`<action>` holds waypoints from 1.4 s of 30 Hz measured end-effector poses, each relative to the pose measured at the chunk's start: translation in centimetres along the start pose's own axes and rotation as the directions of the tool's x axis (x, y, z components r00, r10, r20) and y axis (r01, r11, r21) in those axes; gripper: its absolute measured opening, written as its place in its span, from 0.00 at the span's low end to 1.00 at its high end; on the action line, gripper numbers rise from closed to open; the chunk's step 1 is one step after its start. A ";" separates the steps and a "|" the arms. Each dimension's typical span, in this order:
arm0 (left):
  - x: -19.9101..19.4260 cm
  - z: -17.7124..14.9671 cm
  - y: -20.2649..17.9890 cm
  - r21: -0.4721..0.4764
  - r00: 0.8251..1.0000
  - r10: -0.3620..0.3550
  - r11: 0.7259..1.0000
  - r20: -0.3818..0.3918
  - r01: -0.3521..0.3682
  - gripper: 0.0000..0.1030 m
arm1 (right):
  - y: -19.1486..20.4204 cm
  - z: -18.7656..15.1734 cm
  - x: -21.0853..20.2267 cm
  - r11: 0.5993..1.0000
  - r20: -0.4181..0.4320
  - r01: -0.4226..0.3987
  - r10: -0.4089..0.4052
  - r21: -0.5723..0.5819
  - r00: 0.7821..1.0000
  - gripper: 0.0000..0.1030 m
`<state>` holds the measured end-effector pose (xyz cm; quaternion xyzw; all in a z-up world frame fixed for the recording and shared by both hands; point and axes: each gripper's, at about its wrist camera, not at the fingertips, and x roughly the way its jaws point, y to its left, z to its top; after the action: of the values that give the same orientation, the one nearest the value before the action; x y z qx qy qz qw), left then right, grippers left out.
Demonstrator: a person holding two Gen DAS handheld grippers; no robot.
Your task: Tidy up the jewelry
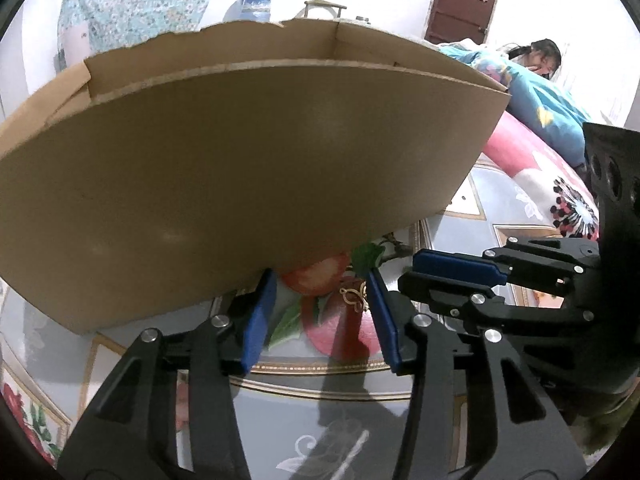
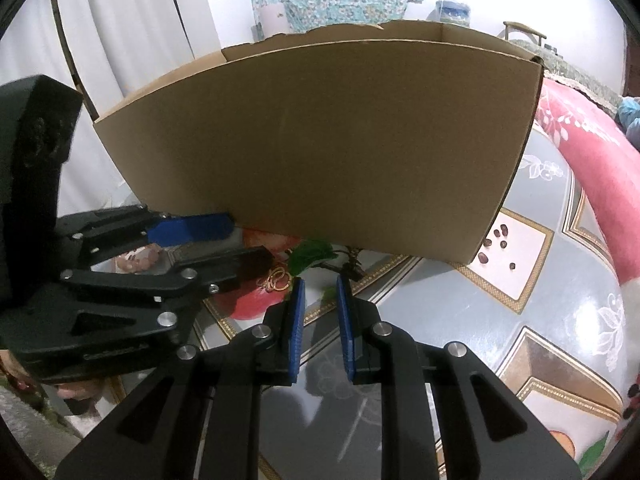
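The left tool (image 1: 322, 280) points forward and low over the tabletop (image 1: 452, 236), with its two blue pads wide apart and nothing between them. A small gold jewelry piece (image 1: 354, 298) lies on the patterned cloth in the gap between the pads, nearer to the right pad, and it seems not to touch either one. In the right wrist view the same left tool (image 2: 236, 244) comes in from the left side, lying almost flat, and its tips reach close to the gold piece (image 2: 276, 280), which looks there like a few thin rings tangled together.

The right tool (image 2: 320, 286) is also low and pointed forward; its pads are parallel with a moderate gap and hold nothing. In the left view the right tool (image 1: 408, 270) enters from the right, its tips just beside the left tool.

Directly behind both tools stands a cardboard box (image 2: 320, 140), open at the top, with a torn back edge. Its front wall fills most of both views, so the inside of the box cannot be seen. The left tool's left pad is very near to the bottom edge of the box.

Some small dark beads (image 2: 496, 244) lie scattered on the cloth to the right of the box; I cannot tell exactly what they are.
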<state>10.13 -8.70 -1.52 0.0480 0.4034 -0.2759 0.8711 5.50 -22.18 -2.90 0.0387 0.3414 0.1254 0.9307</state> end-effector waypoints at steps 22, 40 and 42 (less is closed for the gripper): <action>-0.5 -0.6 0.2 0.075 0.992 0.116 0.991 -0.046 -0.112 0.47 | -1.4 -0.3 -0.4 0.999 0.017 -0.031 0.030 0.020 0.999 0.17; -2.4 -2.4 2.4 -0.013 0.994 0.112 0.994 -0.005 -0.112 0.45 | 2.1 1.6 0.4 0.996 -0.012 -0.056 0.056 -0.072 0.998 0.17; -2.4 -2.4 2.5 -0.016 0.995 0.099 0.995 -0.004 -0.099 0.45 | 2.7 1.8 0.9 0.994 -0.017 -0.066 0.065 -0.089 0.998 0.17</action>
<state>8.53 -4.83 -1.70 0.0614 0.4042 -0.2289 0.8834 6.78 -19.31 -1.62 0.0074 0.3406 0.1714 0.9244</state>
